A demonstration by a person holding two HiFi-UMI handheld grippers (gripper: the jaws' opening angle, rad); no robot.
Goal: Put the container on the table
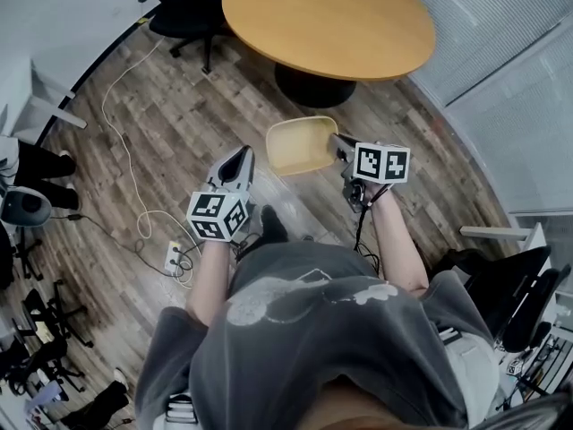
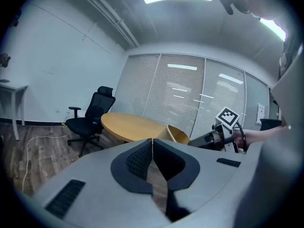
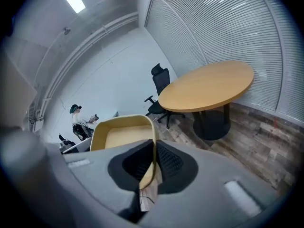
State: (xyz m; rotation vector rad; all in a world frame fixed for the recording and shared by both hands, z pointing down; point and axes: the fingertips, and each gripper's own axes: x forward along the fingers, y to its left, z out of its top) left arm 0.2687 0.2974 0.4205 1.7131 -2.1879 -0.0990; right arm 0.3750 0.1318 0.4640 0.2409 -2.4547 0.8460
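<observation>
Holds the yellow container (image 1: 300, 147) by its rim in the clamped right gripper (image 3: 153, 158), aloft over the wood floor (image 1: 179, 115) near the round table (image 1: 327, 21), left gripper (image 2: 152, 151) pinched together on nothing alongside, office chair (image 1: 190, 12) and white cable (image 1: 115, 137) off left.

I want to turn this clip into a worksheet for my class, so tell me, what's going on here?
A person holds a two-jaw gripper in each hand. The right gripper is shut on one wall of a yellow container and holds it in the air above the wooden floor, just short of the round table. The left gripper is shut with nothing between its jaws. The container is not yet on the table.
</observation>
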